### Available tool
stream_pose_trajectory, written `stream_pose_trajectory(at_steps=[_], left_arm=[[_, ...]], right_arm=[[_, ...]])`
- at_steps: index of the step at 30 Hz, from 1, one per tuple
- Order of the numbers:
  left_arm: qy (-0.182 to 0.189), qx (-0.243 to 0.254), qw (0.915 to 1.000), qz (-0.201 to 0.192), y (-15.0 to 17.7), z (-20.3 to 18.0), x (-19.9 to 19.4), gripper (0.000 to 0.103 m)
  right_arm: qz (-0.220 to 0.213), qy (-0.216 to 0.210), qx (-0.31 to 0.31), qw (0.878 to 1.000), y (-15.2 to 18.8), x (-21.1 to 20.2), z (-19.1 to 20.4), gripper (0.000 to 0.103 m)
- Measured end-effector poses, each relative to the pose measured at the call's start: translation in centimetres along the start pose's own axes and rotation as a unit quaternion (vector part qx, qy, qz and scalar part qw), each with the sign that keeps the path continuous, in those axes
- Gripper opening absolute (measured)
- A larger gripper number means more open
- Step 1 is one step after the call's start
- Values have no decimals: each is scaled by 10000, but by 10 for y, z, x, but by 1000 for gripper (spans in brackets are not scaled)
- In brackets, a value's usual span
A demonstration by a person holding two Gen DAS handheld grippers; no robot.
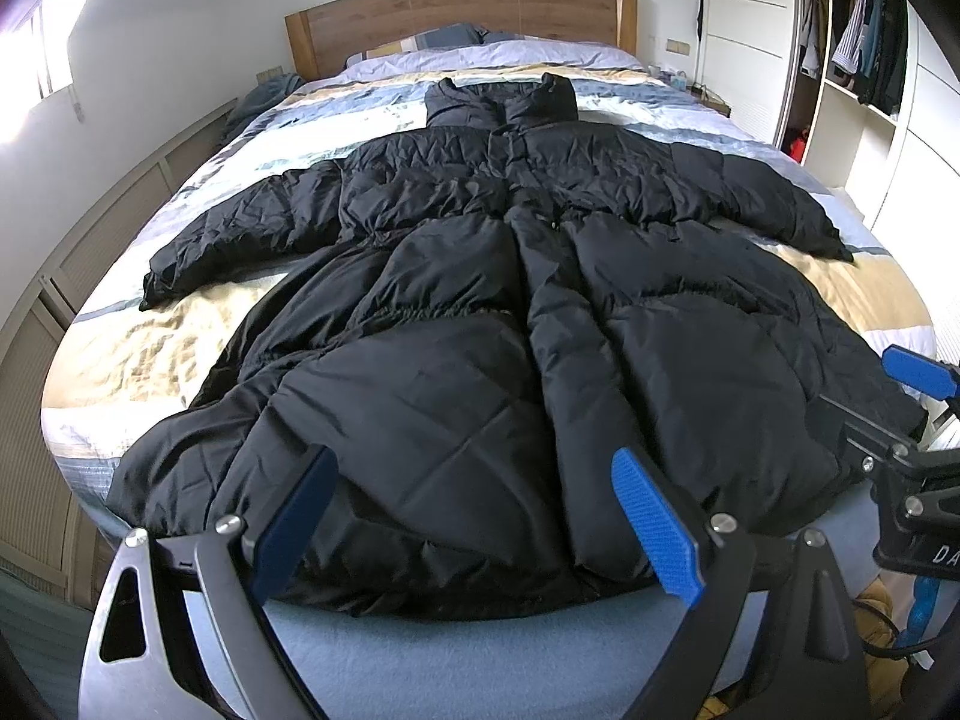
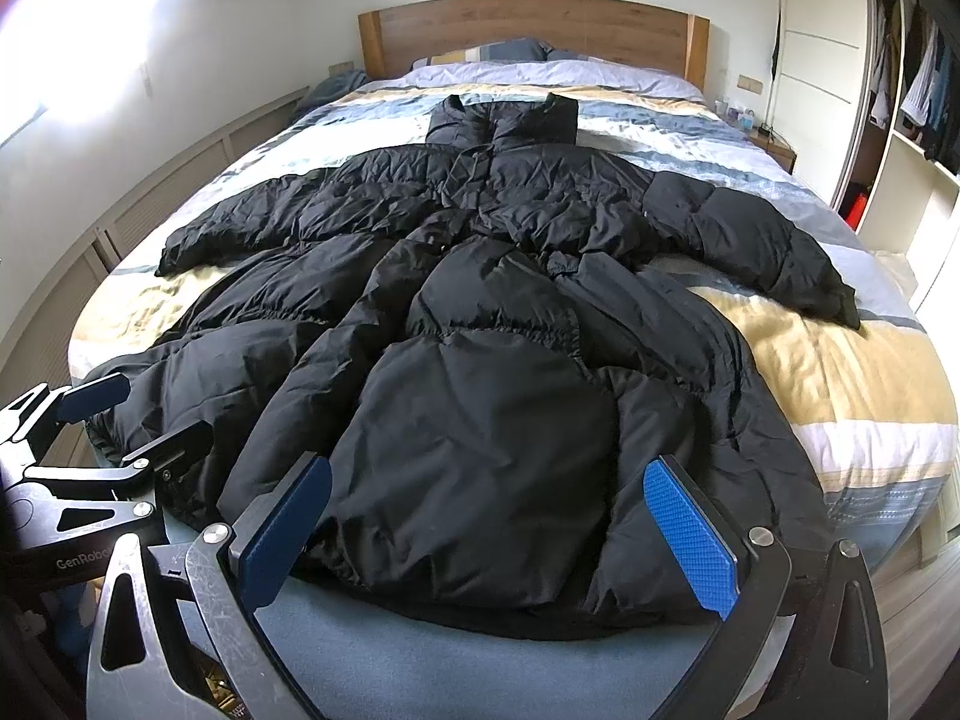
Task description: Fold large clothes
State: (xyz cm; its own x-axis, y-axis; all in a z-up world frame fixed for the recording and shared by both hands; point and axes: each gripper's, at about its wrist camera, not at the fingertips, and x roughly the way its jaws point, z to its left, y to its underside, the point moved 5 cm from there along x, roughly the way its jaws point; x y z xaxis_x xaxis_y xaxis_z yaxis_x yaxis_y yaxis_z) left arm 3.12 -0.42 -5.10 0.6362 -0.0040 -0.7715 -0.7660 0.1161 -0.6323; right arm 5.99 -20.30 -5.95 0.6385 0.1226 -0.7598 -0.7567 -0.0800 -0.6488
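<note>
A long black puffer coat (image 1: 480, 312) lies spread flat on the bed, front up, hem toward me, collar toward the headboard, both sleeves stretched out to the sides. It also shows in the right wrist view (image 2: 480, 360). My left gripper (image 1: 474, 516) is open and empty, hovering just above the coat's hem left of centre. My right gripper (image 2: 486, 528) is open and empty above the hem on the right. The right gripper shows at the edge of the left wrist view (image 1: 912, 420); the left gripper shows at the left of the right wrist view (image 2: 114, 420).
The bed (image 1: 156, 348) has a striped blue, white and yellow cover and a wooden headboard (image 1: 456, 12). A wall with low panels runs along the left. An open wardrobe with hanging clothes (image 1: 864, 42) stands at the right. A nightstand (image 2: 774, 144) sits beside the headboard.
</note>
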Motion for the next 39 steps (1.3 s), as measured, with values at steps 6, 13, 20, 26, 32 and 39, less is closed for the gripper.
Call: stream_pose_trajectory(at_steps=[6,13,20,26,32,39], left_arm=[[12,20,10000,59,3,-2,6,93],[17,19,9999,104,1,-1,10,93],[22,45,9998,187,1,0,13,93],[42,52,9996,277,1,1,17,93],[62,55,9993,374,0,1,24,93],[86,65,9990,433,-3,2,31,93]], right_arm=[[27,-5,-6,10000,1,1,0,102],[76,-29,-5,10000,1,4,1,102],[143,-79,8,9999,2,8,1,102],[225,-126,26,9997,1,14,1,102],[311,-154,63,9994,1,19,0,102],[405,-186,75,9990,-1,27,-1,102]])
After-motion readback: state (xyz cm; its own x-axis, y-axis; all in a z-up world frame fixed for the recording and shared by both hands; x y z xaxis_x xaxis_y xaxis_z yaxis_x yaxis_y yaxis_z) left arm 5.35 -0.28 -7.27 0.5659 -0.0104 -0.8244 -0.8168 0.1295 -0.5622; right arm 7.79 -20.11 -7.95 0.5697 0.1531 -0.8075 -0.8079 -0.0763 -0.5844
